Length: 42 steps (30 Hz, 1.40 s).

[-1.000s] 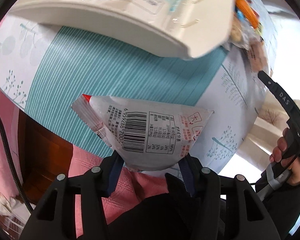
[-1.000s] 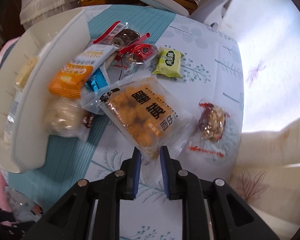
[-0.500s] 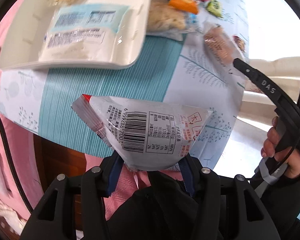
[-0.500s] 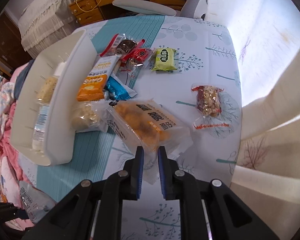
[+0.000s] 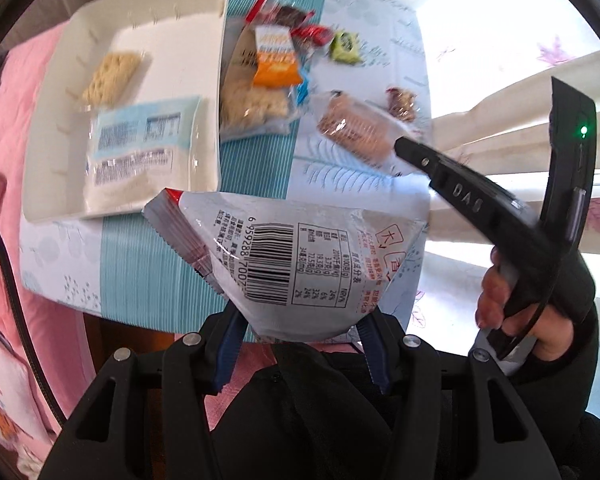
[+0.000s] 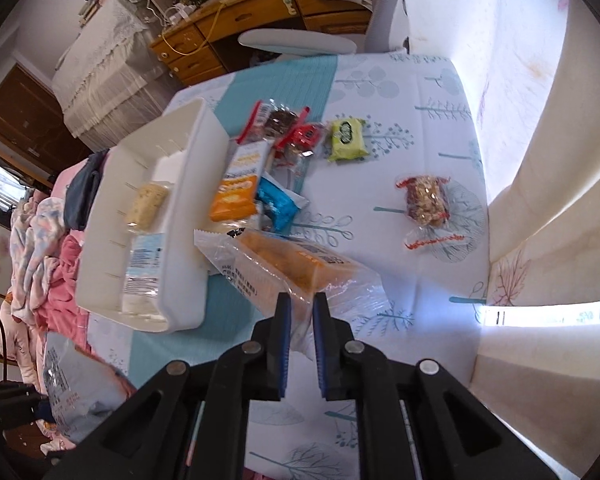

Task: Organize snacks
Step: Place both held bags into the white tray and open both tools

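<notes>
Between the left fingers [image 5: 231, 334], the white snack bag [image 5: 300, 268] shows a barcode numbered 6 959288 700…; the right gripper's [image 6: 300, 312] black body [image 5: 472, 200] reads "DAS".

Your white tray [image 6: 188, 216] sits on a surface [image 6: 412, 92] patterned white with teal stripes and leaf prints; lime-green packet [image 6: 346, 140], orange packet [image 6: 236, 188].

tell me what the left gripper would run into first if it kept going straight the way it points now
Probably the white tray: the left gripper, shut on the white snack packet, points across the table edge toward it. Depth is unclear, so it might pass above.
</notes>
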### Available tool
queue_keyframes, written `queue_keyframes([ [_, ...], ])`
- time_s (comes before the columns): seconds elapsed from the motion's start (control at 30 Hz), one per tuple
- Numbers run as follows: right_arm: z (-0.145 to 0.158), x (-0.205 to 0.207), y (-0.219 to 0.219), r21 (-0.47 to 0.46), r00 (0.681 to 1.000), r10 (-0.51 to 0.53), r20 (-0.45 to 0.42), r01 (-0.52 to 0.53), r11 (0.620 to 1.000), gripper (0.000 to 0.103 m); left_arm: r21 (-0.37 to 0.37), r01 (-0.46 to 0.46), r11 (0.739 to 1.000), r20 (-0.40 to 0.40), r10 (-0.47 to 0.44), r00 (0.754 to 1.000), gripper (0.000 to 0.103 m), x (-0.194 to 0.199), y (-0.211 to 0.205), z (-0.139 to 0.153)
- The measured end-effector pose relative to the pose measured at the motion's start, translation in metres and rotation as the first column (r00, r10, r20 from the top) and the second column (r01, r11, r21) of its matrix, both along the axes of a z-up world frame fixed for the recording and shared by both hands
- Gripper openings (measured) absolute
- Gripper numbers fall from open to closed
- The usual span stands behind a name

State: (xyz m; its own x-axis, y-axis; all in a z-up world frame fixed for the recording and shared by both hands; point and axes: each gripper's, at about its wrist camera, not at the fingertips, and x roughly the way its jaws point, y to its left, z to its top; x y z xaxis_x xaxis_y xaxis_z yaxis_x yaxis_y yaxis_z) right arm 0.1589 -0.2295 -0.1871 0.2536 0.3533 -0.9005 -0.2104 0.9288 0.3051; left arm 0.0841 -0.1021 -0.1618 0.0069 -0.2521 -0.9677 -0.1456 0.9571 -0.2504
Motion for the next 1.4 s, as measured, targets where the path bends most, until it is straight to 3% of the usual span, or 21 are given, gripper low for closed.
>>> queue_keyframes([
  [0.3, 0.037, -0.007, 0.020, 0.018, 0.998, 0.004, 0.060, -0.006, 1.000, 0.010, -0.042, 0.048, 0.998, 0.087, -0.045, 0.995, 0.051, 0.019, 0.020, 0.043],
  [0.6, 0.065, -0.009, 0.059, 0.047, 0.995, -0.008, 0.098, 0.003, 0.999, 0.010, 0.002, 0.068, 0.998, 0.185, -0.067, 0.981, 0.052, 0.046, 0.075, 0.072],
  [0.93, 0.081, -0.005, 0.124, 0.073, 0.993, -0.020, 0.118, 0.012, 0.997, 0.010, 0.095, 0.081, 0.992, 0.245, -0.102, 0.964, 0.052, 0.069, 0.145, 0.067],
  [1.4, 0.068, -0.007, 0.209, 0.073, 0.998, -0.030, 0.061, 0.025, 0.997, 0.010, 0.062, 0.089, 0.994, 0.255, -0.102, 0.962, 0.052, 0.093, 0.225, 0.030],
])
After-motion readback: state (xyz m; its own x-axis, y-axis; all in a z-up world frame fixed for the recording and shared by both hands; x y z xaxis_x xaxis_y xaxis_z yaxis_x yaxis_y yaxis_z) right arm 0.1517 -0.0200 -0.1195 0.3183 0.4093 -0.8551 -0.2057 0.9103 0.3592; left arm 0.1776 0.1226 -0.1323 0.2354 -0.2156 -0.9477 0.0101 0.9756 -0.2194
